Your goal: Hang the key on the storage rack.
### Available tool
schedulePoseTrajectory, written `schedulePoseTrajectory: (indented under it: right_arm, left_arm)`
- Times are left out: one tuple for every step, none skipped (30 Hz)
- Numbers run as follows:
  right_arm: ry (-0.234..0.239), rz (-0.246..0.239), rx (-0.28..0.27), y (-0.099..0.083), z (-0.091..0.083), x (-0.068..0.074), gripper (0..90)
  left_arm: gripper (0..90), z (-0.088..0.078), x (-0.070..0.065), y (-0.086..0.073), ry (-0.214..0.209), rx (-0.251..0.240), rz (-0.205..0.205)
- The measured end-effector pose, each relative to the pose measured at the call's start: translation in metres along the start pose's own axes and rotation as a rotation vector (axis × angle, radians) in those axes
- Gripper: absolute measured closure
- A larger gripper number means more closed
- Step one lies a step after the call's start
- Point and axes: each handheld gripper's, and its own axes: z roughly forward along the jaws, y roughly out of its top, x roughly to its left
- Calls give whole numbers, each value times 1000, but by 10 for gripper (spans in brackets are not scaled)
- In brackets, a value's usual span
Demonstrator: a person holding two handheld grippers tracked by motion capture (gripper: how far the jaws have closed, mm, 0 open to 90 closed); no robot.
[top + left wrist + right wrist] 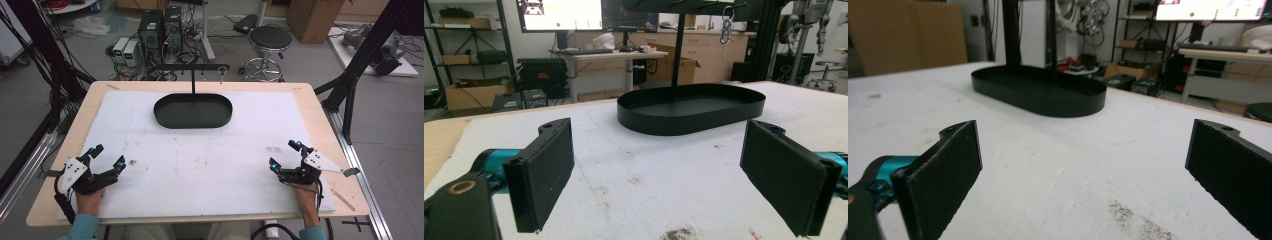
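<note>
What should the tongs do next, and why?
Probably the right tongs should reach forward toward the small metal clip hanging on the black stand over the oval tray. Both tongs, the left tongs too, rest open and empty near the table's front edge, well apart from the tray, and the clip hangs on the right half of the bar.

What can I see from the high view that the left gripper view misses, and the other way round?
The high view takes in both open grippers, left and right, the person's hands, and a round stool on the floor. The left gripper view catches a silver carabiner hanging from the stand's crossbar, plus lit monitors behind. Both share the black oval tray and the white mat.
</note>
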Motion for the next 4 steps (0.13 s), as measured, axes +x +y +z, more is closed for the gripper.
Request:
schedulePoseTrajectory:
  right_arm:
    - [-4, -3, -9, -1, -1, 1, 9]
    - [-15, -19, -14, -1, -1, 3, 9]
    - [-15, -19, -14, -1, -1, 3, 9]
    - [-13, -27, -13, -1, -1, 3, 9]
  left_arm:
    - [145, 0, 0, 0, 1, 1, -1]
    - [145, 0, 0, 0, 0, 2, -1]
    - [145, 0, 0, 0, 0, 0, 0]
    - [145, 0, 0, 0, 1, -2, 2]
